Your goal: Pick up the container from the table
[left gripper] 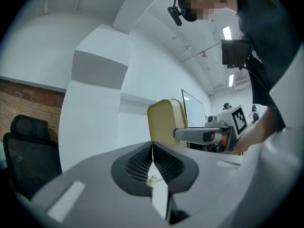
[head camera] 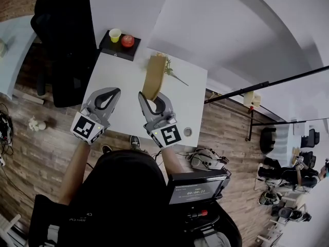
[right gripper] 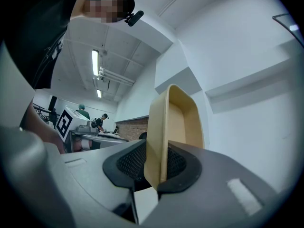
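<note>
The tan container (head camera: 153, 75) stands tilted on its edge above the white table (head camera: 121, 86), its rim clamped in my right gripper (head camera: 152, 99). In the right gripper view, the container (right gripper: 174, 125) rises upright between the two pads, with my right gripper (right gripper: 156, 171) shut on its wall. To its left my left gripper (head camera: 112, 92) is shut with nothing in it. In the left gripper view, my left gripper (left gripper: 152, 151) has its pads pressed together. Beyond it are the container (left gripper: 165, 121) and the right gripper (left gripper: 202, 135).
A black tray (head camera: 114, 48) at the table's far edge carries a yellow cup (head camera: 115, 35) and a red apple (head camera: 127, 40). A green sprig (head camera: 173, 73) lies beside the container. A small round object (head camera: 187, 131) sits near the front right corner. A black chair (head camera: 67, 40) stands left of the table.
</note>
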